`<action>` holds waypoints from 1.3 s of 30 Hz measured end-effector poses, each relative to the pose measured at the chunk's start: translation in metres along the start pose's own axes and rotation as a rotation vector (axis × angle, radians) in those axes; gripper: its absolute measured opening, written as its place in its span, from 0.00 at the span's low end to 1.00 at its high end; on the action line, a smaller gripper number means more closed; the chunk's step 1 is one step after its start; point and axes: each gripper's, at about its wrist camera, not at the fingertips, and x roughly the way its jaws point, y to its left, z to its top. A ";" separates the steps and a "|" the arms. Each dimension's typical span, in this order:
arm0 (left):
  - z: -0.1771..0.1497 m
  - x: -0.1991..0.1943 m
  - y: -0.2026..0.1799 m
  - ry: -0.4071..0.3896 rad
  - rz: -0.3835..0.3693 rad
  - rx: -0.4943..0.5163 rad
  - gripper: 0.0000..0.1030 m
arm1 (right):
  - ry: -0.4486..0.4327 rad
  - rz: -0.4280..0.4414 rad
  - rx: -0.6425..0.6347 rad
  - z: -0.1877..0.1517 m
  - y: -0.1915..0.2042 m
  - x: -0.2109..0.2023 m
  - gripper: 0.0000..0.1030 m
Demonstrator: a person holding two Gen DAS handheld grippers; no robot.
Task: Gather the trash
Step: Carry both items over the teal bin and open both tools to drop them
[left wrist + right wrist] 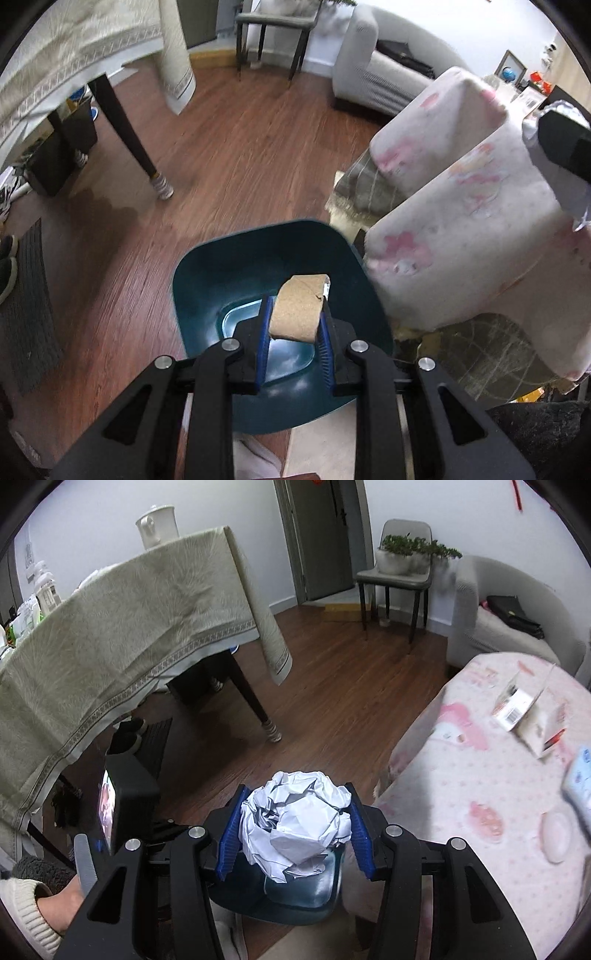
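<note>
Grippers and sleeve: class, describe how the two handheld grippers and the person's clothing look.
Both the left gripper and the right gripper have black angular linkage arms with silver round pivot bolts and blue ribbed pads lining the jaws. The person's sleeve ends in a cream ribbed knit cuff.

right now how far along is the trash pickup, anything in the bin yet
Done: nothing shows in the teal bin; its bottom looks bare. In hand: the left gripper is shut on a cardboard tube over the bin, and the right gripper holds a crumpled paper ball. Left: dropping both, then possibly the small boxes on the pink cover.
</note>
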 end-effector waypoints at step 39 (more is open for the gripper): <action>0.009 -0.094 0.049 -0.213 0.063 -0.055 0.78 | 0.279 -0.022 0.045 -0.050 0.011 0.122 0.50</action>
